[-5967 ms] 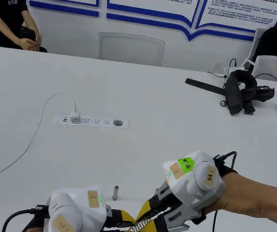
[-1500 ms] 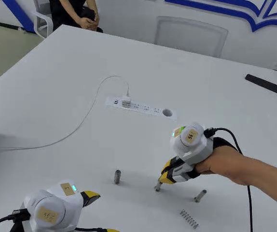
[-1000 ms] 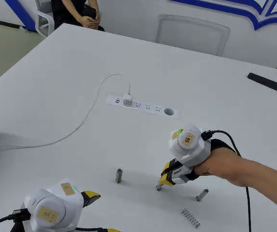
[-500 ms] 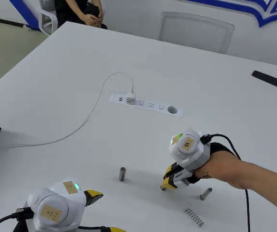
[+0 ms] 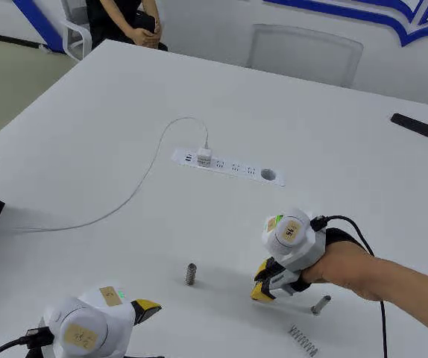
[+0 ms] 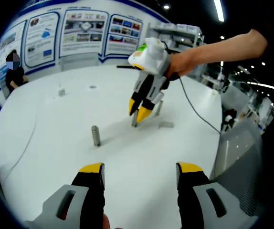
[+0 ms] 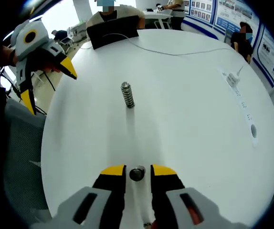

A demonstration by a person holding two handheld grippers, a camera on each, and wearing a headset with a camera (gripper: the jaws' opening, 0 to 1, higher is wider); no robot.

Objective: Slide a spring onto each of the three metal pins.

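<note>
A bare pin [image 7: 137,173], a short cylinder of dull grey metal, stands upright on the table between the jaws of the right gripper [image 5: 262,289]. Seen along that gripper, its round flat top sits right between the two yellow, wedge-shaped tips. The tips are drawn in narrow and pinch it from both sides.

Straight ahead of these jaws, well apart from them, stands the sprung pin [image 7: 127,94]. It is also upright, with a tight coil of shiny wire wrapped round its shaft, so the outline looks ribbed. In the head view, a lying pin [image 5: 320,304], smooth and plain, rests on its side just beside the right gripper, on the side of the hand holding it. A loose spring [image 5: 302,340], a thin open coil, lies flat near that pin, closer to the person.

The left gripper [image 6: 140,168] has its jaws spread wide with nothing between them. They are grey plastic arms capped with yellow tips. The sprung pin is ahead of them, roughly in line with the left jaw, and the right gripper with its rounded white housing lies beyond.

All of this sits on a smooth, matte white table [image 5: 109,127]. Well beyond both grippers lies a long, flat white power strip [image 5: 229,165] with a small white plug block on it. A thin white cable [image 5: 136,190] curves away from it across the tabletop.
</note>
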